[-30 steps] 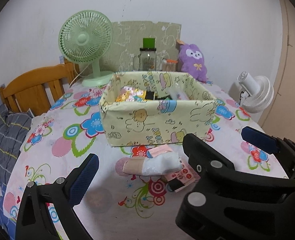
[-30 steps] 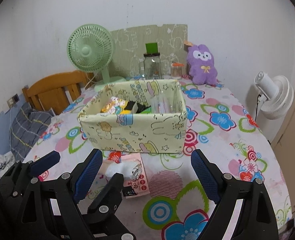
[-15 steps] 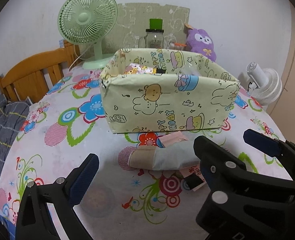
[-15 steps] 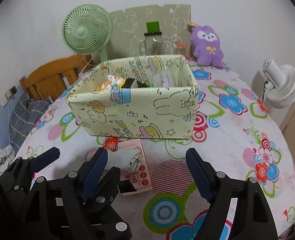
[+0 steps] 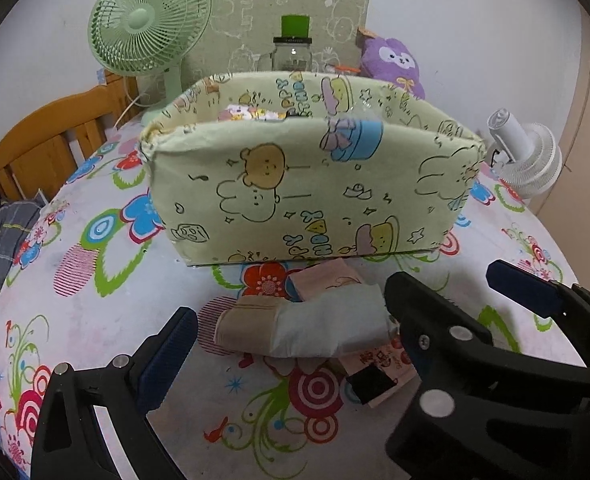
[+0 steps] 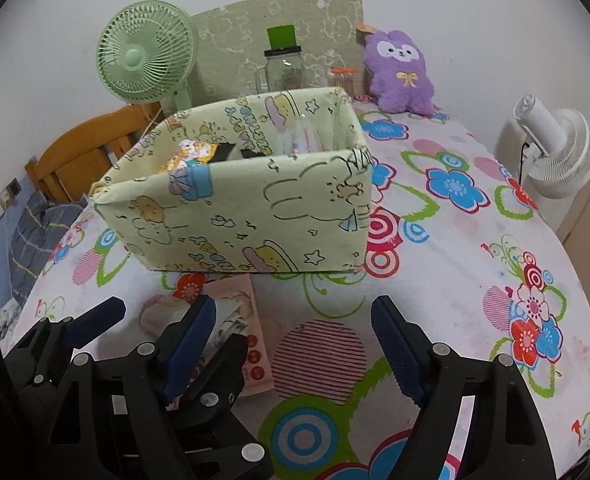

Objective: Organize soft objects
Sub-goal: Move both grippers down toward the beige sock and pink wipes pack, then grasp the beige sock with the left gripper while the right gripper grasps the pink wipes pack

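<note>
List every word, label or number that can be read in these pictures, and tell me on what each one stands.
"PPY" and "DAY": tilted coloured letters on the front wall of the fabric box; the other letters there are unclear.
Inner back wall of the same box: similar coloured letters, too distorted to read.
Pink packet under the sock: red printed marks, too blurred to read.
Glass jar: no readable label.

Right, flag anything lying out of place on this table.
A rolled sock and a pink packet lie loose on the tablecloth, heaped in front of the fabric box instead of inside it.
</note>
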`<state>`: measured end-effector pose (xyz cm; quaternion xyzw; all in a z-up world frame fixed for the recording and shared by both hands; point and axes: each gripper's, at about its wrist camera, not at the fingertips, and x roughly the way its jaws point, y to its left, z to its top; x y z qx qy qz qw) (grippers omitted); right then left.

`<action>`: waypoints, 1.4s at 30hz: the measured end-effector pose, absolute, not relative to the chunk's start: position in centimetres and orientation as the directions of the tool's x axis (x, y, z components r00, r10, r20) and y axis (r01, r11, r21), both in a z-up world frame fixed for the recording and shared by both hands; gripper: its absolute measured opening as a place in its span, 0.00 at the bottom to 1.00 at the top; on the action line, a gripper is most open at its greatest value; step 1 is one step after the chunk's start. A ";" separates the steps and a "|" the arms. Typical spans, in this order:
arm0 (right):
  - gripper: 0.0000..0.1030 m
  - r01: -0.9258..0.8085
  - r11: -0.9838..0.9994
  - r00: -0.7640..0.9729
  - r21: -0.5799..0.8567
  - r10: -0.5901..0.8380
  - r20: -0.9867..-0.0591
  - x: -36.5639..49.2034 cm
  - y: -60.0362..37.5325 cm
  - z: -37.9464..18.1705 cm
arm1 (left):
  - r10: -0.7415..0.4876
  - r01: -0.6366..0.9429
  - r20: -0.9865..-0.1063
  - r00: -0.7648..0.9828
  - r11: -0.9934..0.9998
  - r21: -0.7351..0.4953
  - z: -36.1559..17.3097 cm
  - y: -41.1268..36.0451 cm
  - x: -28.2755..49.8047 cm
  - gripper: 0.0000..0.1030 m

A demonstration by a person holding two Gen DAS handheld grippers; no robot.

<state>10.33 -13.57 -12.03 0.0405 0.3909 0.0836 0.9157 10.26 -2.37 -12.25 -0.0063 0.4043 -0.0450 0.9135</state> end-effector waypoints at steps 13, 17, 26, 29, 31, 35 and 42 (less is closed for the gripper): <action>0.80 -0.121 0.981 0.661 0.150 0.192 -0.725 11.2 -13.5 -12.9 | -0.089 0.071 -0.752 0.653 0.996 -0.057 -13.0 -2.3 10.9 0.83; 0.80 -0.121 0.982 0.662 0.147 0.190 -0.725 11.1 -13.3 -12.8 | -0.084 0.076 -0.741 0.666 0.996 -0.045 -12.8 -2.5 10.5 0.76; 0.80 -0.139 0.981 0.671 0.137 0.196 -0.715 10.3 -12.4 -12.3 | -0.041 0.048 -0.721 0.692 0.999 -0.010 -12.1 -1.6 9.4 0.66; 0.80 -0.149 0.980 0.672 0.132 0.198 -0.714 10.0 -12.0 -12.1 | -0.035 0.036 -0.721 0.692 0.999 -0.014 -12.0 -0.9 9.0 0.65; 0.80 -0.154 0.979 0.671 0.131 0.201 -0.714 9.8 -11.7 -12.1 | -0.029 0.027 -0.720 0.693 1.000 -0.014 -12.0 -0.5 8.7 0.65; 0.80 -0.167 0.978 0.668 0.127 0.208 -0.715 9.5 -11.1 -12.1 | -0.021 0.016 -0.721 0.693 1.000 -0.014 -12.0 0.2 8.3 0.64; 0.80 -0.185 0.975 0.653 0.120 0.213 -0.726 9.6 -10.0 -12.5 | -0.007 0.002 -0.725 0.689 1.000 -0.007 -12.4 1.1 8.2 0.67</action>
